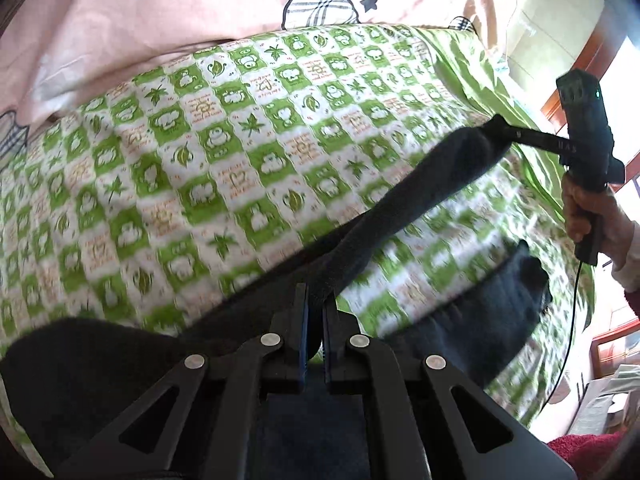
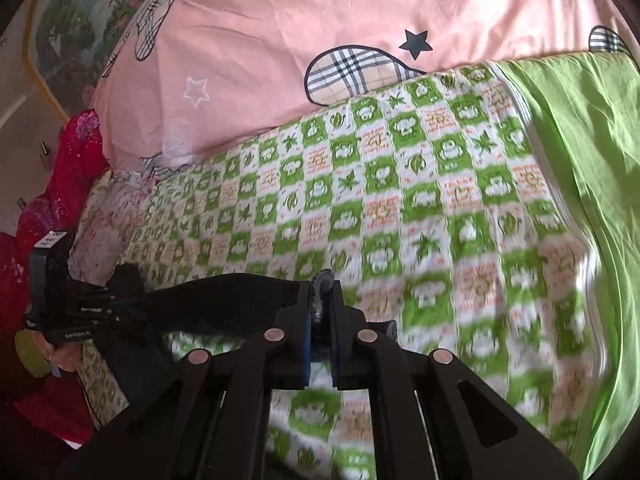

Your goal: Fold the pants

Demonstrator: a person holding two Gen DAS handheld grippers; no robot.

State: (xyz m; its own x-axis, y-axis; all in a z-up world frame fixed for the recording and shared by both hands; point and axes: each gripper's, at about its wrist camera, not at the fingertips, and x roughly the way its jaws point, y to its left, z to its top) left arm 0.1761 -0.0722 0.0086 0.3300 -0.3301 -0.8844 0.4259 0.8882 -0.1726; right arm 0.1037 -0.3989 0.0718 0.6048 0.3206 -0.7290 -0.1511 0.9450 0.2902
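Observation:
Dark navy pants (image 1: 420, 192) hang stretched between my two grippers above a green-and-white patterned bed cover (image 1: 200, 160). My left gripper (image 1: 315, 300) is shut on one end of the raised edge. My right gripper (image 2: 322, 300) is shut on the other end; it also shows in the left wrist view (image 1: 500, 126), held by a hand at the right. In the right wrist view the pants (image 2: 224, 300) run left to the left gripper (image 2: 116, 300). More of the pants lies on the cover (image 1: 480, 312).
A pink quilt (image 2: 300, 20) with plaid shapes and stars lies at the far side of the bed. A plain green sheet (image 2: 580, 160) covers the right side. Red fabric (image 2: 72, 168) is piled at the left. A cable (image 1: 572, 320) hangs from the right gripper.

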